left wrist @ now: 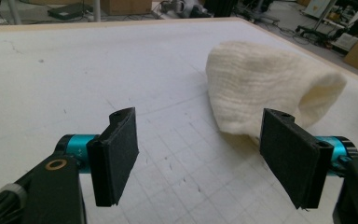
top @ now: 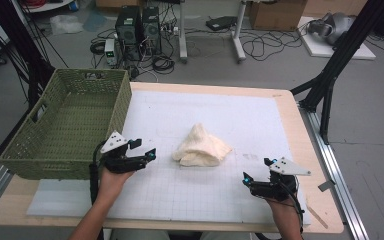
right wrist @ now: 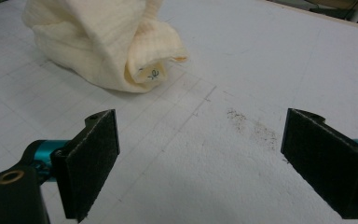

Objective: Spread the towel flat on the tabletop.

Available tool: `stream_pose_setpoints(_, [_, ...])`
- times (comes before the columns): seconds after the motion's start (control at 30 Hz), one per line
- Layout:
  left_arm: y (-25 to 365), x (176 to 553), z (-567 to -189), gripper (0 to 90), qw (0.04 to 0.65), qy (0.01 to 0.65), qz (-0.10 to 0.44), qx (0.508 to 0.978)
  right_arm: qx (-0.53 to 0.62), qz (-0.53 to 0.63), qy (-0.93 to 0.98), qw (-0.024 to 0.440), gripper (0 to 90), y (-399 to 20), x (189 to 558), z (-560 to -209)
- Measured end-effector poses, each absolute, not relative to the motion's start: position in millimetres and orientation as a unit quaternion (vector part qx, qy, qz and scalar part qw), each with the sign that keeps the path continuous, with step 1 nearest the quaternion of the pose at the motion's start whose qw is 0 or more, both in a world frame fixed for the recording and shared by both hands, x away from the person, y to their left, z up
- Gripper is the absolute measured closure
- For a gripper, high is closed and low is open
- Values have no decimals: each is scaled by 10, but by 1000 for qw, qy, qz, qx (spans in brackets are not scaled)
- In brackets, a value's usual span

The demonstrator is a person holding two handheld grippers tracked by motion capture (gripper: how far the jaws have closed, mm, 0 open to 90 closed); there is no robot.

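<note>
now the cream cloth [top: 201, 147] lies between left gripper [top: 142, 150] and right gripper [top: 256, 170].

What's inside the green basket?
The green basket looks empty: its woven floor and far walls show bare. The strip of floor just behind its near wall is hidden, so something small could lie there.

Small writing on the towel's tag [right wrist: 150, 74] is unreadable.

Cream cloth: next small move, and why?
Probably ease the left gripper forward onto the crumpled cream cloth. Its jaws are open with nothing between them, and the cloth lies just ahead, beside one jaw. The right gripper sits open, farther off.
</note>
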State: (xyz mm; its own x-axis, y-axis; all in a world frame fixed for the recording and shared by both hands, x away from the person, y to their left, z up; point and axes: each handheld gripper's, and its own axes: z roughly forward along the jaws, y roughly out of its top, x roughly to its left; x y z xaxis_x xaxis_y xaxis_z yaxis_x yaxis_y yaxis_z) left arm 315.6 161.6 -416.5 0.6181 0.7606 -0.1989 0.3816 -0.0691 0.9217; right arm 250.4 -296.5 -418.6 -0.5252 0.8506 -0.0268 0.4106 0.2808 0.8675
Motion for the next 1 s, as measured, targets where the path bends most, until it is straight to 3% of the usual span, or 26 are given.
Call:
stream_pose_setpoints(0.13, [1516, 3280, -4005, 348, 545, 401, 167, 718, 417, 431, 759, 255, 106, -2974, 2488, -4181])
stream_pose_setpoints(0.43, [895, 3644, -3722, 382, 552, 367, 107, 741, 417, 433, 757, 256, 106, -2989, 2464, -4170])
stream_pose_setpoints(0.73, [314, 3844, -3866, 369, 522, 361, 47, 771, 420, 432, 756, 256, 106, -3014, 2463, -4175])
stream_pose_setpoints(0.83, [179, 3844, -3984, 396, 483, 345, 49, 803, 421, 433, 756, 253, 106, -3008, 2461, -4176])
stream_pose_setpoints(0.9, [129, 3818, -4061, 496, 453, 315, 51, 832, 421, 432, 757, 253, 107, -3010, 2457, -4175])
stream_pose_setpoints(0.97, [140, 3741, -4086, 770, 451, 282, 70, 844, 420, 433, 756, 256, 107, -3019, 2454, -4175])
stream_pose_setpoints(1.0, [158, 3708, -4083, 846, 456, 276, 76, 843, 420, 432, 756, 256, 106, -3026, 2452, -4174])
